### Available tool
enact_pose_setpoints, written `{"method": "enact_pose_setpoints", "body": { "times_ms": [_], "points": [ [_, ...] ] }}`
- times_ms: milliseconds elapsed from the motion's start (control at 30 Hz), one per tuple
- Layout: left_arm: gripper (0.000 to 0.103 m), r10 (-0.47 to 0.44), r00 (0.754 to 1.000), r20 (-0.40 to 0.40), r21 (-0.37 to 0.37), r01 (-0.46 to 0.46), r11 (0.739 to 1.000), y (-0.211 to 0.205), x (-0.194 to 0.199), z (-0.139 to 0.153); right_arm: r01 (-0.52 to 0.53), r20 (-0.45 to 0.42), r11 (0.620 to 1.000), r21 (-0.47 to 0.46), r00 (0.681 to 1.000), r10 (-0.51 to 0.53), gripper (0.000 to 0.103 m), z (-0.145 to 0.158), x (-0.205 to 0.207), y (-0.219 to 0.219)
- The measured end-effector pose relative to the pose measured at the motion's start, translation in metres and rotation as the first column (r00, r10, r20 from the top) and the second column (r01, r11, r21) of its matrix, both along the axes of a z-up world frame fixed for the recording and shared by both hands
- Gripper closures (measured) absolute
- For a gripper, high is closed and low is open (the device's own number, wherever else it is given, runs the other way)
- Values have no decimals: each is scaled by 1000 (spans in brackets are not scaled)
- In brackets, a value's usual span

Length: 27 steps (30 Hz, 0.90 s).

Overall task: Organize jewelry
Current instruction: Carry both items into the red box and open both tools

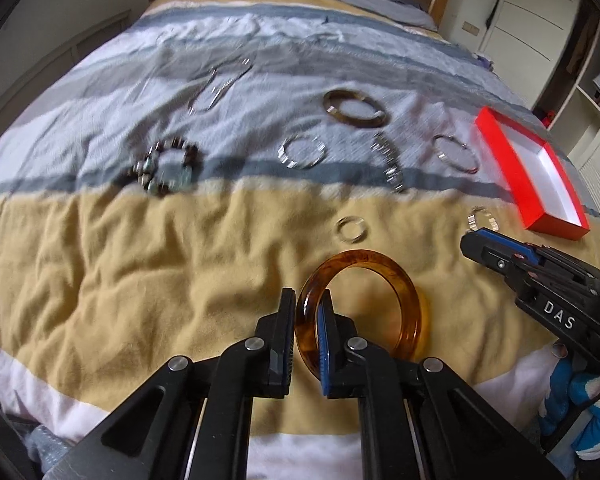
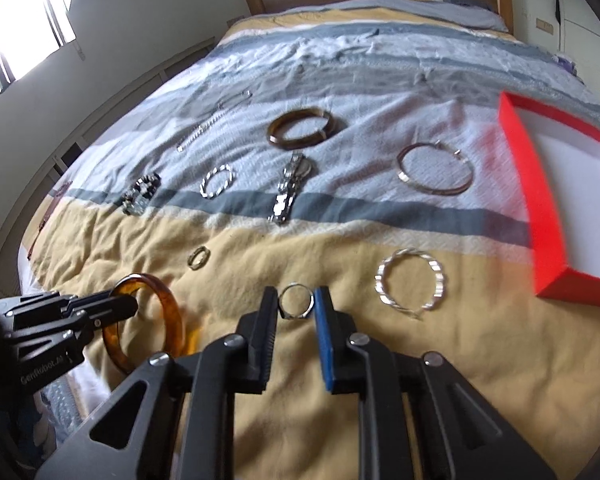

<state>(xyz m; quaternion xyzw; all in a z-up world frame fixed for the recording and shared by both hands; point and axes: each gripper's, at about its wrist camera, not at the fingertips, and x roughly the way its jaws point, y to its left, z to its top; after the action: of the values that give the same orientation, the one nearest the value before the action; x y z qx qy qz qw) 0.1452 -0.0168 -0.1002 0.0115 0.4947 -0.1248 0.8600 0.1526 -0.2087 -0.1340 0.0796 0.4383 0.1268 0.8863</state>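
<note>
My left gripper is shut on the rim of an amber bangle and holds it upright over the yellow blanket; the bangle also shows in the right wrist view. My right gripper is open, its fingers either side of a small silver ring that lies on the blanket. A red box with a white inside stands open at the right, also in the left wrist view. Several bracelets lie across the bed.
On the blanket lie a silver link bracelet, a thin bangle, a brown bangle, a watch band, a twisted silver bracelet, a beaded bracelet, a small ring and a chain.
</note>
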Motion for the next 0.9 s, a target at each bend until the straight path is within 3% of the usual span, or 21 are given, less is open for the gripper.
{"method": "enact_pose_setpoints", "body": {
  "times_ms": [200, 367, 467, 600, 700, 900],
  "points": [
    [93, -105, 994, 29, -37, 106, 994, -57, 7, 33, 71, 64, 997, -1, 995, -71, 86, 37, -18, -54],
    [93, -232, 971, 49, -93, 236, 967, -140, 30, 52, 166, 107, 985, -42, 981, -161, 86, 61, -20, -129],
    [93, -298, 953, 50, -101, 302, 948, -198, 50, 49, 229, 110, 970, -76, 969, -220, 86, 65, -14, -180],
    [93, -348, 938, 9, -105, 347, 932, -263, 79, 25, 273, 65, 955, -114, 962, -267, 85, 47, 3, -237],
    [93, -379, 925, -8, -68, 378, 923, -299, 90, 7, 278, 7, 952, -127, 960, -280, 85, 23, 16, -265],
    [93, -411, 910, -46, 38, 413, 910, -328, 98, -22, 254, -51, 954, -157, 963, -265, 85, -8, 25, -279]
  ]
}}
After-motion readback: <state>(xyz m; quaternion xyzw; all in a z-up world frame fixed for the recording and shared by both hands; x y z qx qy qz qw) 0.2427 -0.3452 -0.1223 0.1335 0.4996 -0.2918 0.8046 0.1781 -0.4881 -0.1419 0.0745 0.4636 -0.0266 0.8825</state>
